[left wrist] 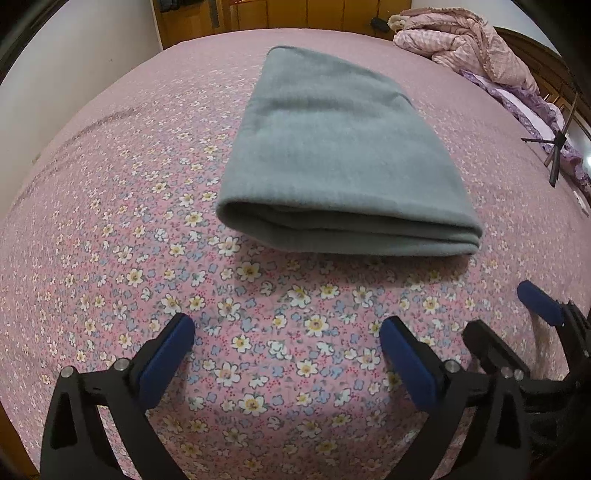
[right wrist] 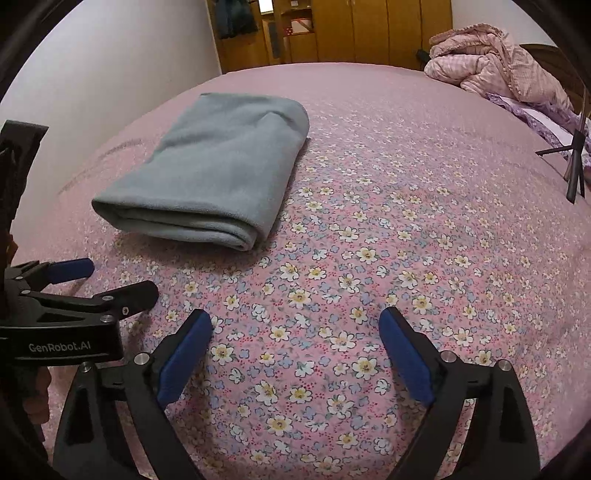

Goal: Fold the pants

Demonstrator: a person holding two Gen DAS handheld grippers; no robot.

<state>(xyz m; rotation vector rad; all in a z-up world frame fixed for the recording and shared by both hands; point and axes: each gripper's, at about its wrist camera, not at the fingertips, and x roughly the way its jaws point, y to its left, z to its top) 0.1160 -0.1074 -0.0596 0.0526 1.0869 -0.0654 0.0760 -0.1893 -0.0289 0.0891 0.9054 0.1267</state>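
The grey pants lie folded into a thick rectangle on the pink flowered bedspread, the folded edge facing me. My left gripper stands open over the sheet, short of that edge, holding nothing. In the right wrist view the pants lie to the upper left, and my right gripper is open and empty over bare bedspread. The right gripper shows at the lower right of the left wrist view, and the left gripper shows at the left edge of the right wrist view.
A crumpled pink quilt and purple pillows lie at the head of the bed on the far right. A small black tripod stands on the bed near them. Wooden wardrobes and a white wall lie beyond.
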